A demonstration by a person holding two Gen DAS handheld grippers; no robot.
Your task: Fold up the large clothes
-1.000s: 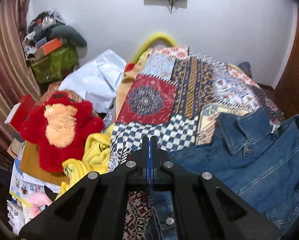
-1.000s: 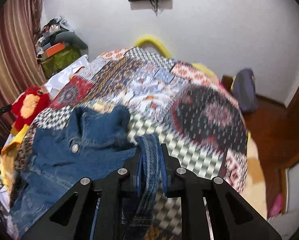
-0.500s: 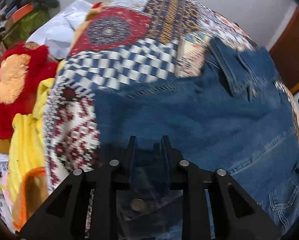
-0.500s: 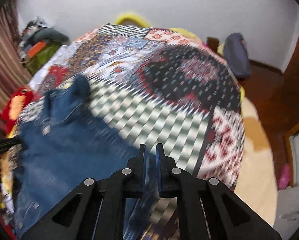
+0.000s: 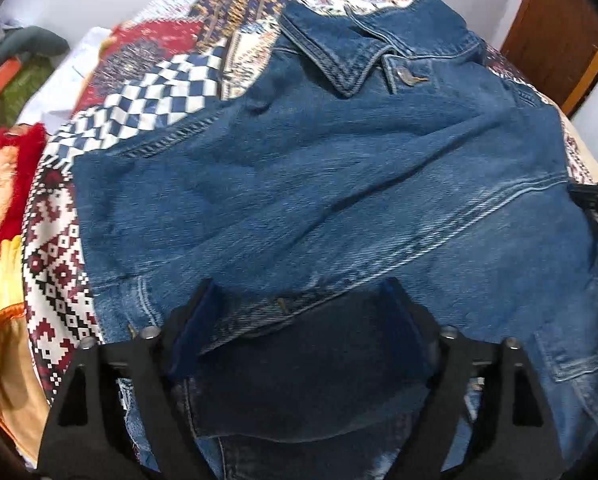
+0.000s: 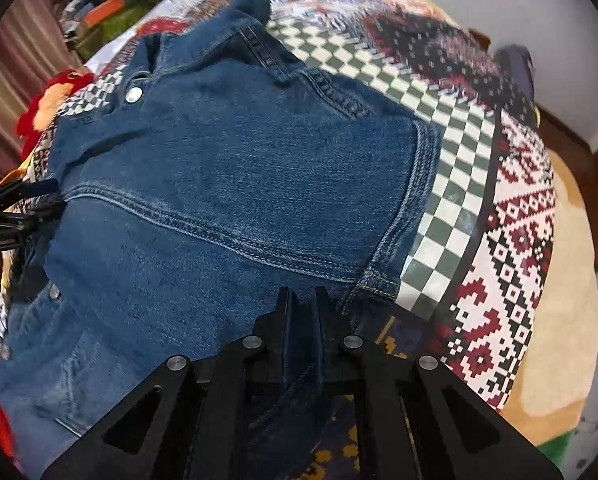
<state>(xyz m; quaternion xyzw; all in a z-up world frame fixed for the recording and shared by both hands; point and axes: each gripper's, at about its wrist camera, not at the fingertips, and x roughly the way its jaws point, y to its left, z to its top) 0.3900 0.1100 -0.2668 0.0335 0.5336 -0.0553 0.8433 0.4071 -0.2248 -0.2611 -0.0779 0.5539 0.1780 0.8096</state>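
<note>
**Jacket down on the bed, left side let go, right side pinched**

- Far left, about 9 o'clock in the left wrist view: red plush toy (image 5: 3,196) and a yellow cloth (image 5: 7,344) off the bed's edge. Not part of the job.
- Denim jacket (image 5: 319,184) lies spread over the patchwork bedspread (image 5: 59,264), collar (image 5: 339,52) toward 12 o'clock, hem toward the cameras. Laid flat like this, likely so a fold can be made on an even surface.
- Left tool (image 5: 299,312), at 6 o'clock in its own view: jaws have just been opening and now stand spread wide. A flap of denim lies between them, but the pads do not press on it. My reading: a release after setting that side down.
- Right tool (image 6: 301,316), at 6 o'clock in its view: jaws pressed together, pinching a fold of the jacket near the side seam at the hem. Probably holding that edge taut while the other side settles.
- Each tool shows as a dark shape at the other view's edge, so they flank the jacket.
- Far right, 3 o'clock: cream rug (image 6: 555,320) on the floor beyond the bed.
</note>
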